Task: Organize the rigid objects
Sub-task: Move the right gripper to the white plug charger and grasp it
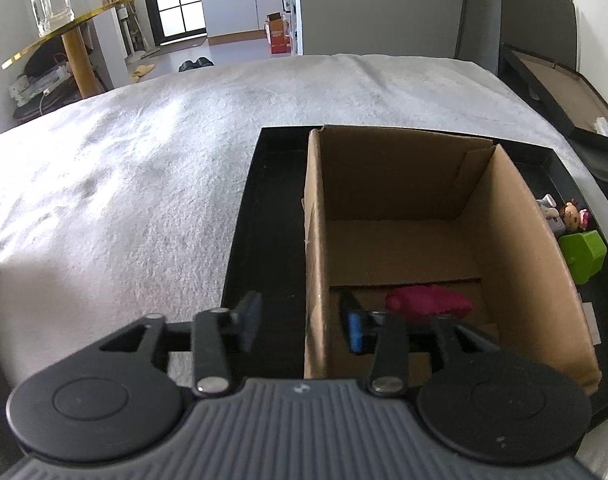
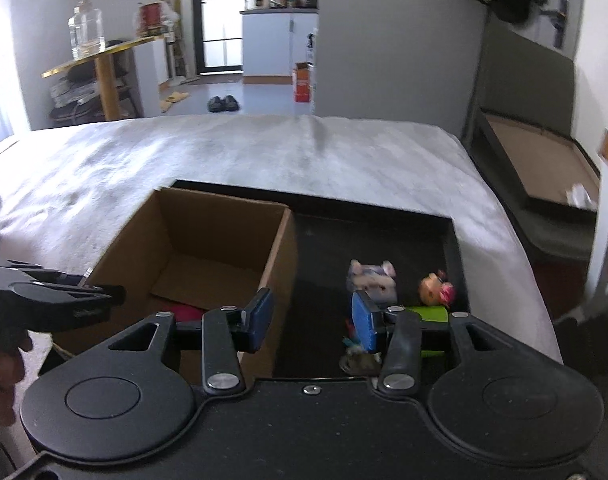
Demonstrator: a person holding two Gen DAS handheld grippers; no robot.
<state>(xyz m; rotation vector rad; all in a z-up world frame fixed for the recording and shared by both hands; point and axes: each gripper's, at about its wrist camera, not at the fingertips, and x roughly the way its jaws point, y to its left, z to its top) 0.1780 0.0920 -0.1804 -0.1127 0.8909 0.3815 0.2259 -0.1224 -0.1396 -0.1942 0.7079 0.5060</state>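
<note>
With a pink toy already in the box, both my jaws stand apart and empty, while figurines at two o'clock in the tray remain unpacked.

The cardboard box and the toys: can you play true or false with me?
1. The brown cardboard box stands in a black tray. True.
2. A pink toy lies inside the box. True.
3. The green block lies inside the box. False: it sits outside, on the tray.
4. The left tongs hold the pink toy. False: they are open, straddling the box wall.
5. The right tongs are open and empty. True.
</note>
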